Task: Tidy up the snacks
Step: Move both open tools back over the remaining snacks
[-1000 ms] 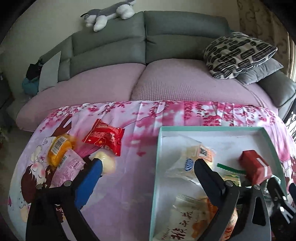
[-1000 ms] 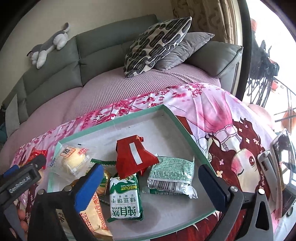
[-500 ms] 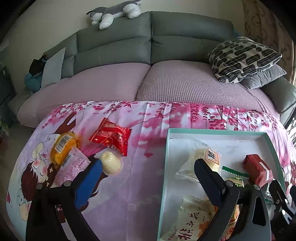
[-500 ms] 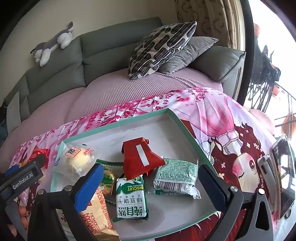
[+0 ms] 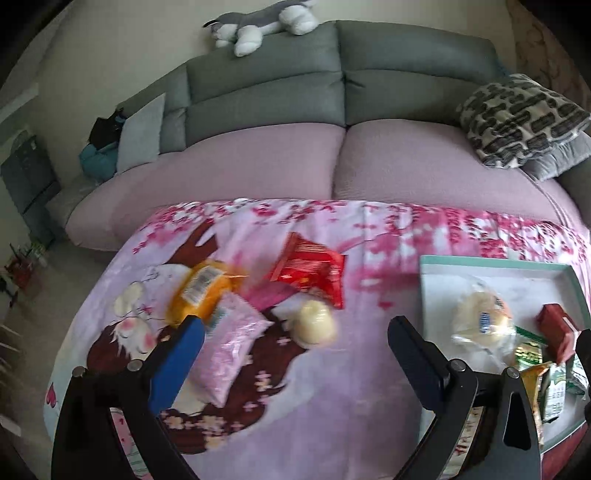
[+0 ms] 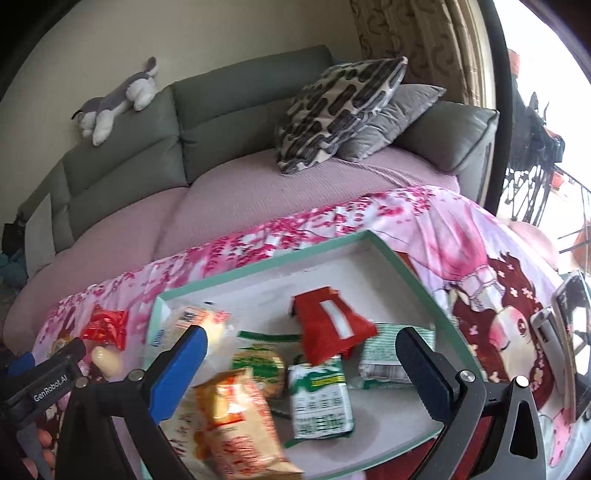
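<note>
A teal-rimmed white tray (image 6: 402, 266) (image 5: 491, 263) holds several snack packs: a red packet (image 6: 332, 325), green biscuit packs (image 6: 319, 398), an orange pack (image 6: 236, 417) and a wrapped bun (image 5: 480, 317). On the pink cloth left of the tray lie a red packet (image 5: 308, 269), a yellow pack (image 5: 201, 288), a pink pack (image 5: 229, 347) and a pale round bun (image 5: 314, 328). My left gripper (image 5: 295, 334) is open and empty, above the cloth just before the round bun. My right gripper (image 6: 301, 345) is open and empty over the tray.
A grey sofa with mauve seat (image 5: 295, 158) runs behind the table, with patterned cushions (image 6: 340, 110) and a plush dog (image 5: 262, 22) on its back. A phone on a stand (image 6: 569, 332) sits at the table's right edge.
My left gripper has swung left, away from the tray, towards the loose snacks on the cloth. My right gripper has shifted slightly over the tray. Both stay open.
</note>
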`<state>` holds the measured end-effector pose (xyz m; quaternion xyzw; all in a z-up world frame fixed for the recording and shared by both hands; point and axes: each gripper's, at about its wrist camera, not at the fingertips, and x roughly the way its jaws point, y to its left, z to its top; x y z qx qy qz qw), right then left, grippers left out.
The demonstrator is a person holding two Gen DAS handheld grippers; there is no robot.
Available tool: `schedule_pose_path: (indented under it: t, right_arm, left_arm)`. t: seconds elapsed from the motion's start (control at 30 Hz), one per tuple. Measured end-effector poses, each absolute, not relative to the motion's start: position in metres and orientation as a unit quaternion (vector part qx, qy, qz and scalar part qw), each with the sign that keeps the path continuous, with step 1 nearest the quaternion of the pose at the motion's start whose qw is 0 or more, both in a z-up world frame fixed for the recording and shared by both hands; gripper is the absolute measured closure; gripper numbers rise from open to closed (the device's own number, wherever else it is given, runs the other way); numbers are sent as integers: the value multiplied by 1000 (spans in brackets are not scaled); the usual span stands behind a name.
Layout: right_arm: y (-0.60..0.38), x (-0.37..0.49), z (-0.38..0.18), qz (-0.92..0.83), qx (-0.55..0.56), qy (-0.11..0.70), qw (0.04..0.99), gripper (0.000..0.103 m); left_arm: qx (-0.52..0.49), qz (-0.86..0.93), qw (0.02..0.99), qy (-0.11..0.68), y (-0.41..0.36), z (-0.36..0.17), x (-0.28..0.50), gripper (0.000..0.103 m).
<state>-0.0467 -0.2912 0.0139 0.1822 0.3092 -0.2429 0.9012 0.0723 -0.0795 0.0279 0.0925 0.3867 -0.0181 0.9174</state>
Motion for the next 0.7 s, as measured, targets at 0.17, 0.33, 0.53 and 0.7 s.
schedule_pose_path:
  t: [0.17, 0.33, 0.53, 0.7]
  right_arm:
    - [-264, -33, 16, -216, 167, 311, 910, 0]
    - [-241, -23, 16, -198, 161, 311, 916, 0]
    - [-208, -9, 16, -165, 164, 307, 923, 0]
    - [-173, 5, 14, -131, 147, 312, 929, 0]
  left_arm:
    - [73, 8, 917, 393, -47, 28, 78, 3]
    - [57, 39, 915, 398, -11, 27, 84, 3]
    - [41, 84, 911, 402, 38, 26, 88, 3]
    - [26, 111, 909, 401, 73, 28, 90, 3]
